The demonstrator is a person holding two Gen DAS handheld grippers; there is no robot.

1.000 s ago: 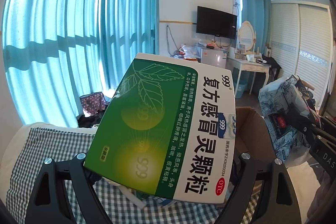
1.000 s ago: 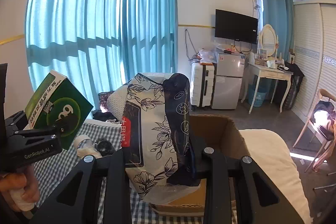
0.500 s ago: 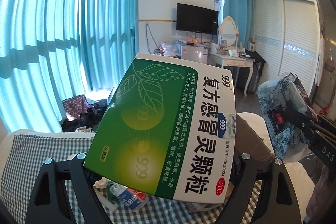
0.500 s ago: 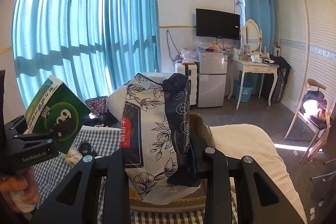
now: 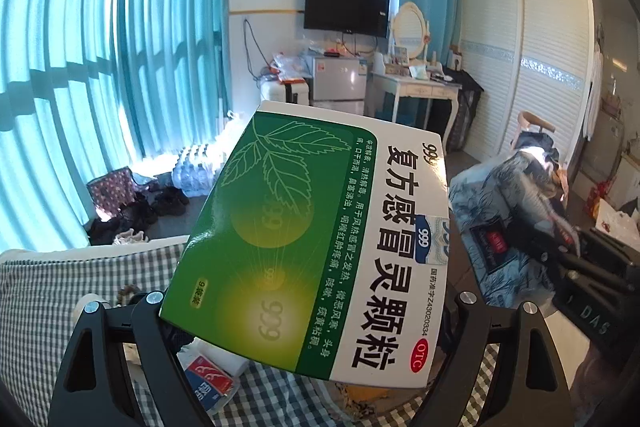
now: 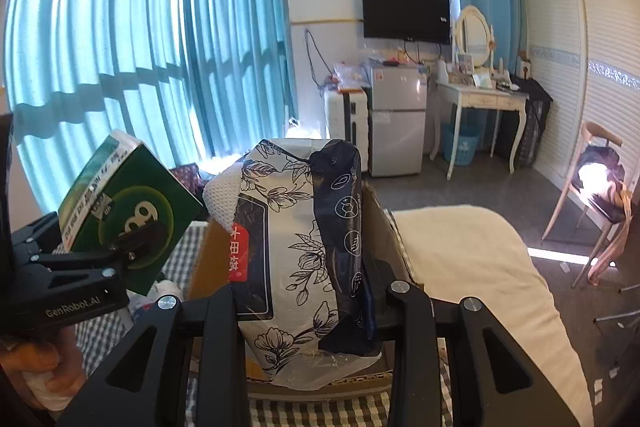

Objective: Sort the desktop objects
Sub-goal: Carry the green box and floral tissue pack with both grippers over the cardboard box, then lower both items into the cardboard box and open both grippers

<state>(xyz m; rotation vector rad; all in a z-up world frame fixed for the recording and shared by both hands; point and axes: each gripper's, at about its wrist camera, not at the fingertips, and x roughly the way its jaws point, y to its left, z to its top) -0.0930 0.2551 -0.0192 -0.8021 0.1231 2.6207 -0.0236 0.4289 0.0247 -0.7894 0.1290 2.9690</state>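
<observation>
Left wrist view: the left gripper [image 5: 312, 311] has its jaws set wide, clamped on the two sides of a green and white medicine box [image 5: 320, 239], which is tilted and fills the middle of the picture, held up above a checked cloth [image 5: 48, 291]. Under the box, on the cloth, lie a small red and blue packet [image 5: 210, 381] and some white paper. To the right, blurred, is the floral pack [image 5: 504, 227] in the other gripper. Right wrist view: the right gripper [image 6: 308, 307] has its jaws drawn close, pinching a floral pack [image 6: 296, 251] of white wrapping with black flowers and a dark blue side; the pack stands upright between the fingers. Right behind and below it is an open cardboard box [image 6: 384, 227] standing on the checked cloth [image 6: 188, 239], beside a white blanket [image 6: 472, 267]. At the left edge, the left gripper [image 6: 132, 251] grips the medicine box [image 6: 124, 211], with a hand [image 6: 40, 363] on its handle.
</observation>
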